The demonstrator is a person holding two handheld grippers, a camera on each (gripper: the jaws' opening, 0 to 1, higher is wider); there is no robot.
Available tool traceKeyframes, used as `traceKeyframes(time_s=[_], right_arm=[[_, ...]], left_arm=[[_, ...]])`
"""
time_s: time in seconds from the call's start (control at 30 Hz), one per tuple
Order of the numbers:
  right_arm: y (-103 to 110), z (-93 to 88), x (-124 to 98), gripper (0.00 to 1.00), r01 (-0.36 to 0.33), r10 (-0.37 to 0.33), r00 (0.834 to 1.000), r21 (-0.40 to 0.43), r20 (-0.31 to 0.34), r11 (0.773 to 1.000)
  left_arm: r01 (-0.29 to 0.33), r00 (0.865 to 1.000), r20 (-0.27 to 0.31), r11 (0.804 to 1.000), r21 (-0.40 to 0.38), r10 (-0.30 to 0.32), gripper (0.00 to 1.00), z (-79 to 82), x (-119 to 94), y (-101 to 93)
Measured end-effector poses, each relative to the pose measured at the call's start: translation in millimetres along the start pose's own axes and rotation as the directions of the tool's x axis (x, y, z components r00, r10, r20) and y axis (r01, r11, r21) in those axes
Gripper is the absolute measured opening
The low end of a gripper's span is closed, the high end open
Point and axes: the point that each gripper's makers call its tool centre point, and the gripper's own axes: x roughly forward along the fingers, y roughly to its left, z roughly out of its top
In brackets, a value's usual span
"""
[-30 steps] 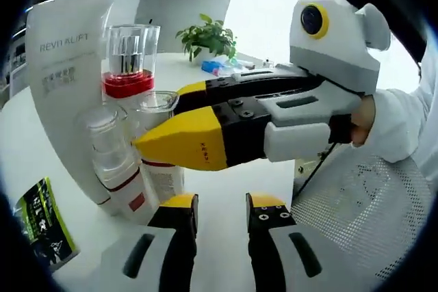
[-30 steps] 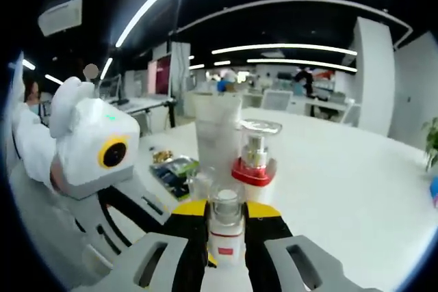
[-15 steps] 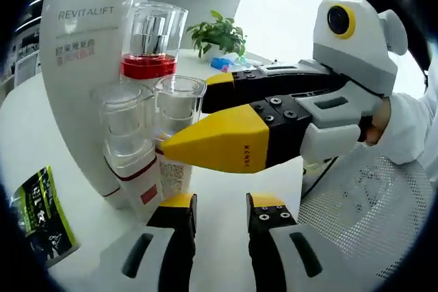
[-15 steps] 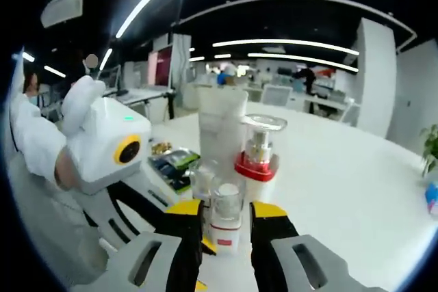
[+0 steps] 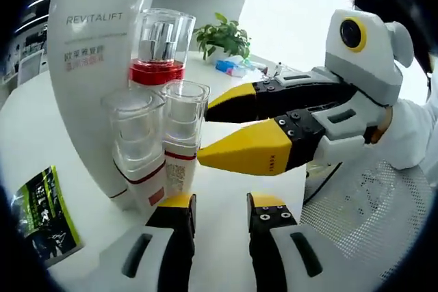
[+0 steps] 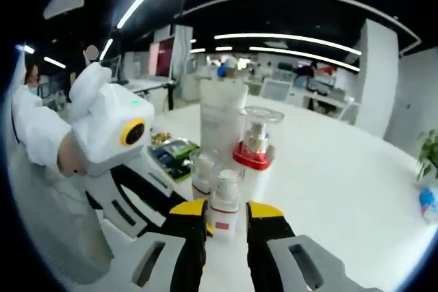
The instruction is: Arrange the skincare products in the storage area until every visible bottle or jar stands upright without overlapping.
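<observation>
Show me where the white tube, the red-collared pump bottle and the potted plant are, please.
White tube (image 5: 89, 94), left gripper view, on its printed front.
Pump bottle (image 6: 254, 157), right gripper view, on its red collar.
Plant (image 5: 224, 34), left gripper view, on its leaves.

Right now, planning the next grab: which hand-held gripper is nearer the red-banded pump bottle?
Right: its tips flank the small bottle before the pump bottle. Left sits lower, farther back.

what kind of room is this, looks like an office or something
Probably an open-plan office used as a demo space. Long ceiling light strips run over rows of desks and chairs in the background, and the skincare bottles stand on a large white table with a potted plant at its far side.
</observation>
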Motion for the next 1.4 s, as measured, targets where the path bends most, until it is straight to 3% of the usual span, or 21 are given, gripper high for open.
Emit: traceKeyframes(time_s=[0.1,0.17,0.27,0.37,0.4,0.63,1.4], right_arm=[[-8,-2.2,-2,0.05,0.011,-0.011,1.000,0.014,-0.006,1.000],[-6,-3.5,-4,0.05,-0.009,0.009,1.000,-0.020,-0.010,1.000],[-6,-25.2,-3,0.06,-0.023,0.017,0.993,-0.045,-0.113,0.999],[1,-35.0,4,0.08,-0.060,0.043,0.984,-0.092,-0.170,0.994],[3,-32.6,7,0.07,-0.066,0.044,0.985,-0.127,-0.166,0.990],[6,-28.3,13,0.05,-0.070,0.050,0.986,-0.124,-0.156,0.990],[5,-32.0,22,0.02,-0.059,0.037,0.985,-0.128,-0.169,0.990]], left_arm=[[-0.010,1.000,-0.009,1.000,0.008,0.011,0.25,-1.7,-1,1.4],[-0.003,1.000,-0.012,1.000,0.002,0.003,0.25,-1.6,-1,-0.1],[0.002,1.000,-0.010,1.000,0.005,-0.002,0.25,-0.8,0,-1.5],[0.022,1.000,0.008,1.000,0.011,-0.022,0.25,2.7,1,-7.9],[0.027,0.999,0.018,0.999,0.017,-0.027,0.25,5.0,2,-9.7],[0.003,1.000,0.030,1.000,0.018,-0.003,0.27,9.0,-1,-3.6],[0.005,1.000,0.021,1.000,0.024,-0.006,0.28,5.5,2,-5.2]])
